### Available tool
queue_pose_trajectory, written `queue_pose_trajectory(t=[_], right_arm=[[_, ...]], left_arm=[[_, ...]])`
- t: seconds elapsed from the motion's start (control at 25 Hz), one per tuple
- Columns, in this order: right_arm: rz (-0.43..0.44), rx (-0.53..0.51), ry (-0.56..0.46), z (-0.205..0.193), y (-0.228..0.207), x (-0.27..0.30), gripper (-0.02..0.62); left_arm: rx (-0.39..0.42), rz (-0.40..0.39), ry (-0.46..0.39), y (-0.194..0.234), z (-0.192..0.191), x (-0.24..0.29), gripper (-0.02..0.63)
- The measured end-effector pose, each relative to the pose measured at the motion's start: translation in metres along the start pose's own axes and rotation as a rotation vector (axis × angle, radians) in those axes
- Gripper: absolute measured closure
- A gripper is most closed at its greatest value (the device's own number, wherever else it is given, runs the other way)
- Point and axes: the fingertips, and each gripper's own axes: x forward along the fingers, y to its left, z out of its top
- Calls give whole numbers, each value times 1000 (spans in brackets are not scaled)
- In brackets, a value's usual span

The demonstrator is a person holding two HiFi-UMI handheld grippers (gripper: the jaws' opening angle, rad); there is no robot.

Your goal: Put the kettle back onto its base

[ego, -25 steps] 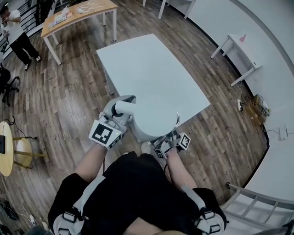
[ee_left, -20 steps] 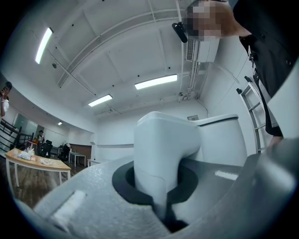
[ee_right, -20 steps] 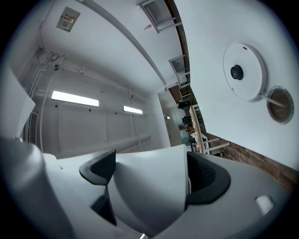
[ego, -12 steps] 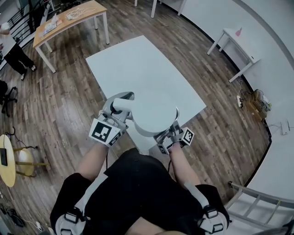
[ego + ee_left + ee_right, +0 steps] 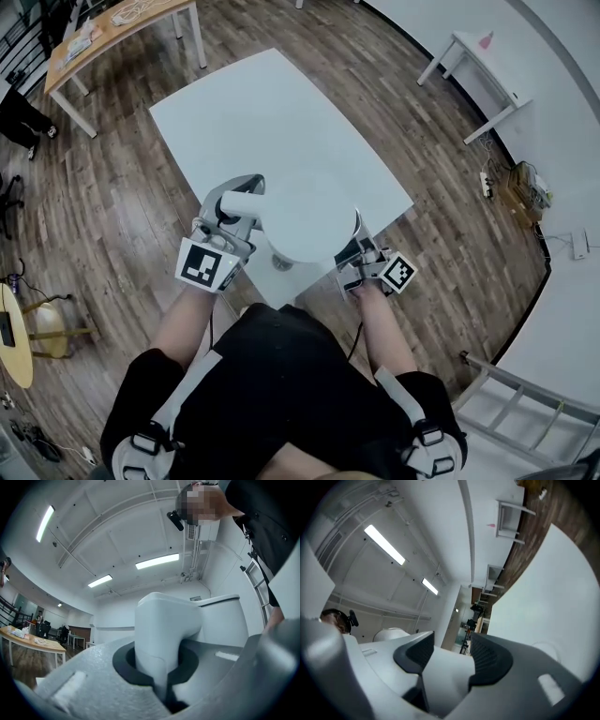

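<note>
**Setting.** Room with a wood plank floor. A white table stands in the middle. A wooden table is at the far left and a small white side table by the far right wall.

**Kettle**. White, seen from above, and held over the table's near corner inside its edges. A second ago it hung partly out past the near edge, so it has come further in over the top.

**Handle**. It points toward the table's left edge.

**Left gripper**. It is clamped tight on the handle, as it was in the earlier frames. In the left gripper view the white handle fills the space between the jaws, with the kettle body behind it.

**Right gripper**. It sits at the kettle's near-right rim, opposite the handle. Its jaws have just been closing from wide apart. In the right gripper view the dark pads sit against either side of a white part of the kettle. Its marker cube has rolled and now shows one face upward.

**Small grey disc**. It lies on the table just beside the kettle's near-left rim and is too small to identify.

**Person.** Black top, both forearms reaching over the near corner.
</note>
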Motion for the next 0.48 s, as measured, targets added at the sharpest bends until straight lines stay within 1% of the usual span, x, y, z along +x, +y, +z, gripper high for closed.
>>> queue_pose_trajectory(t=[0.04, 0.12, 0.24, 0.32, 0.48], right_arm=[[-9, -43, -26, 12, 4, 2, 389], [-23, -117, -55, 29, 15, 11, 453], [-61, -184, -79, 41, 23, 26, 518], [-79, -184, -92, 43, 21, 33, 546], [-102, -152, -85, 39, 10, 43, 565]], left_arm=[[4, 2, 12, 1, -8, 2, 606], [4, 10, 37, 3, -21, 8, 606], [-17, 27, 57, 8, -38, 16, 606], [-34, 37, 66, 10, -50, 19, 606], [-46, 56, 107, 13, -74, 26, 606]])
